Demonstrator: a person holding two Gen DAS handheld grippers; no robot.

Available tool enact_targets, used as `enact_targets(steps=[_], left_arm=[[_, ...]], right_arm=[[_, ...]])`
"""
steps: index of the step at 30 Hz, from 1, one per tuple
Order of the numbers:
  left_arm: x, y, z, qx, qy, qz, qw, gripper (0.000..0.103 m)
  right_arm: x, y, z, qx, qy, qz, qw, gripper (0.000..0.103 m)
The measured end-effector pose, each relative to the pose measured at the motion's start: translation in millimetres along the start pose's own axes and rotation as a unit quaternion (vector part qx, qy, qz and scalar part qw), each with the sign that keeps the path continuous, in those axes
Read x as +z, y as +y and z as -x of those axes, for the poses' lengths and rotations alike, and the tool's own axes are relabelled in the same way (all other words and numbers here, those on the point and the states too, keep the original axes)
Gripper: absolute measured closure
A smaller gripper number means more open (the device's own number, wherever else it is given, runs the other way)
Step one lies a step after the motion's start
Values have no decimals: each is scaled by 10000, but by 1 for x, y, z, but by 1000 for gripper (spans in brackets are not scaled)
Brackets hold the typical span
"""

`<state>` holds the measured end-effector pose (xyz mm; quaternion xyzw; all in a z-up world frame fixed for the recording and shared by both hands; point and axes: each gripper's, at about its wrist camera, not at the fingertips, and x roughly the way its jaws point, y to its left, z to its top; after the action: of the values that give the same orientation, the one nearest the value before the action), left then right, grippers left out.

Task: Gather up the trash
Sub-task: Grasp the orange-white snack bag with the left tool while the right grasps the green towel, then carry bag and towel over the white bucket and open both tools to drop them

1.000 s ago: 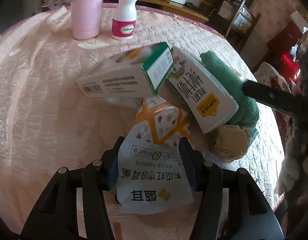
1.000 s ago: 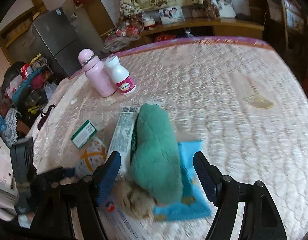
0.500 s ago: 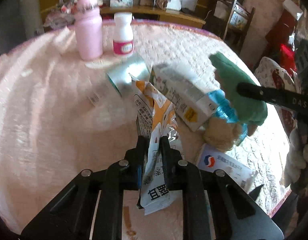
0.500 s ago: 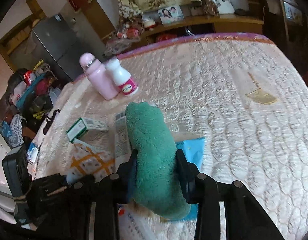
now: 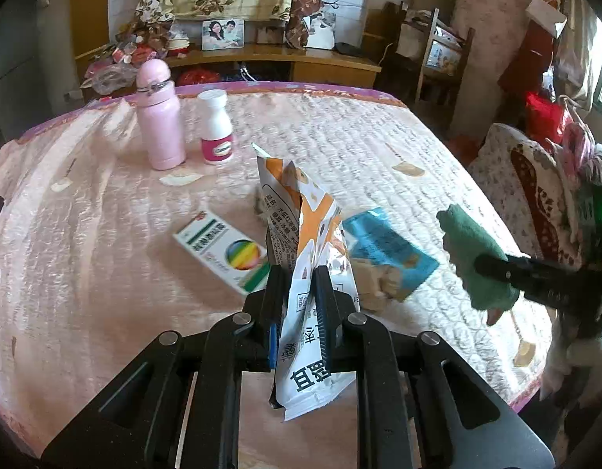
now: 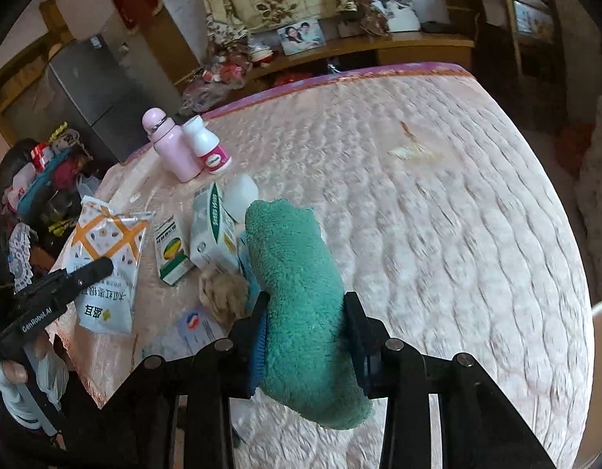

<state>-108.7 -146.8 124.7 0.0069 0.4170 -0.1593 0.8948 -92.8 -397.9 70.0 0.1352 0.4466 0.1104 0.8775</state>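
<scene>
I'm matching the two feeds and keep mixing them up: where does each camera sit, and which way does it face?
Left wrist: behind the left claw, shut on the snack bag, facing across the bed; right claw at right.
Right wrist: behind the right claw, shut on the green towel; left claw at left.
Shared: pink bottle, pill bottle, framed photo.

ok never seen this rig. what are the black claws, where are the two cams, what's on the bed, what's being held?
There is no robot: a person carries a two-finger gripper in each hand, each with a fisheye camera looking along its fingers. The left gripper is shut on an orange-and-white snack bag. The right gripper is shut on a green fuzzy cloth. On the pink quilted bed lie a medicine box, a blue packet and crumpled tissue; a pink flask and a white bottle stand further back.
</scene>
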Motion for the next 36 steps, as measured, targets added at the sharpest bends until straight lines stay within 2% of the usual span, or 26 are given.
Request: enact_targets(steps=[5, 15, 25, 36], left_arm=[[1, -27, 1, -6, -45, -143, 9999, 90], [0, -68, -5, -79, -48, -351, 9993, 90], [2, -115, -9, -306, -61, -545, 9980, 90], [4, -190, -22, -730, 22, -880, 9934, 90]], right_arm=[[-14, -11, 16, 49, -160, -171, 9997, 68], [-22, -16, 40, -51, -385, -207, 9990, 68], [-28, -35, 72, -416, -676, -255, 9965, 68], [-43, -86, 108, -863, -815, -508, 9916, 68]])
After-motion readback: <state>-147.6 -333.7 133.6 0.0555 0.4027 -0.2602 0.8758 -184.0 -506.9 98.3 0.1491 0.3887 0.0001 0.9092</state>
